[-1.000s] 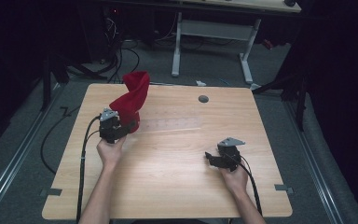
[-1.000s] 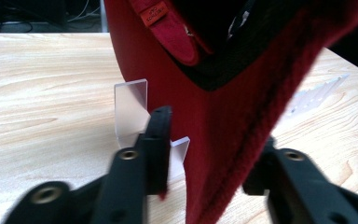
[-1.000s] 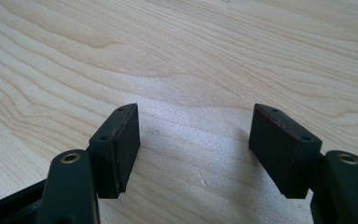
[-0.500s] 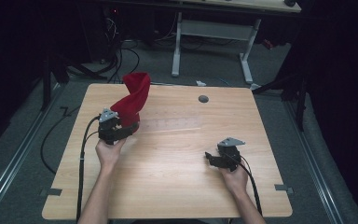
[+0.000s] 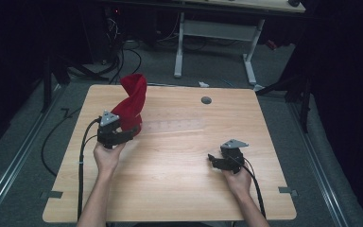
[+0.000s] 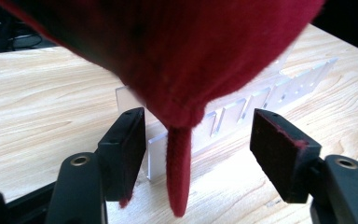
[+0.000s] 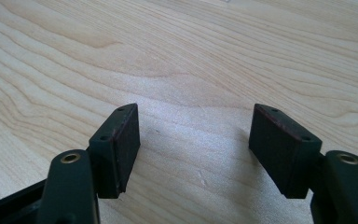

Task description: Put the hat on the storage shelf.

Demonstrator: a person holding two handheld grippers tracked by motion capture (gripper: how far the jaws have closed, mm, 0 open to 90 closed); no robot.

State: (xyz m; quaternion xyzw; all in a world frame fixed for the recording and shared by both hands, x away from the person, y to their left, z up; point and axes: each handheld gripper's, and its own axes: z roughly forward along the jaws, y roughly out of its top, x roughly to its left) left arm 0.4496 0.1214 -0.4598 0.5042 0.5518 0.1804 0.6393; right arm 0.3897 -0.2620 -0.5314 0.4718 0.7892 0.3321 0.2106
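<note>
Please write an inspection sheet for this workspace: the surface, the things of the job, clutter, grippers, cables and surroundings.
Surface: wooden table, pale, with a round grey grommet near the far edge.
Job's things: red cloth stands raised over a clear plastic rack; its corner hangs between the left jaws.
Clutter: nothing seen.
Grippers: left gripper open, jaws have just been opening, pads off the cloth; right gripper open, nothing between, above bare wood.
Cables: one black cable trails from the left gripper.
Surroundings: dark room, a white desk frame behind, grey floor.
</note>
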